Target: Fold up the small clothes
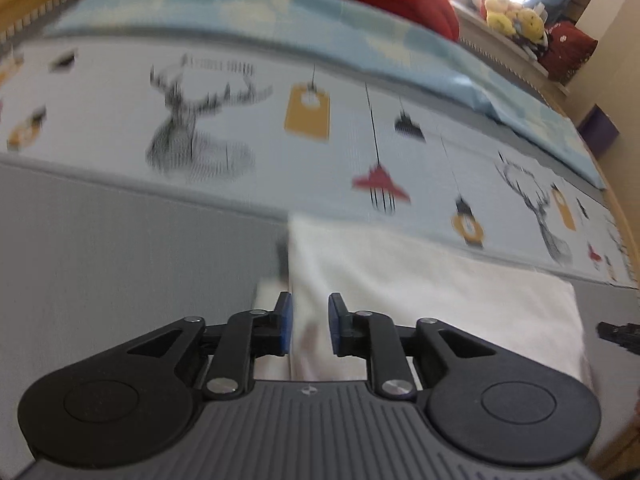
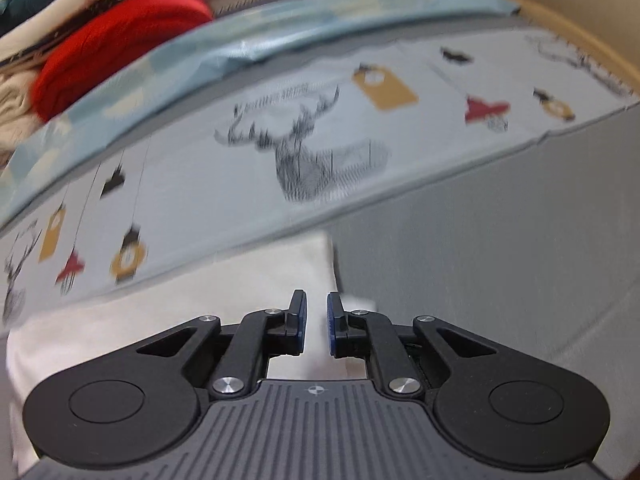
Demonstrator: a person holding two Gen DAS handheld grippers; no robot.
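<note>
A small white garment lies flat on the grey bedsheet. In the left wrist view my left gripper hovers over the garment's left edge, jaws apart with a narrow gap, nothing between them. In the right wrist view the same white garment fills the lower left, and my right gripper sits over its right edge, jaws slightly apart and empty. The tip of the other gripper shows at the right edge of the left view.
A pale printed sheet with deer and lantern motifs lies beyond the garment, then a light blue blanket. A red garment pile sits at the back. Stuffed toys line a shelf. Grey sheet spreads around.
</note>
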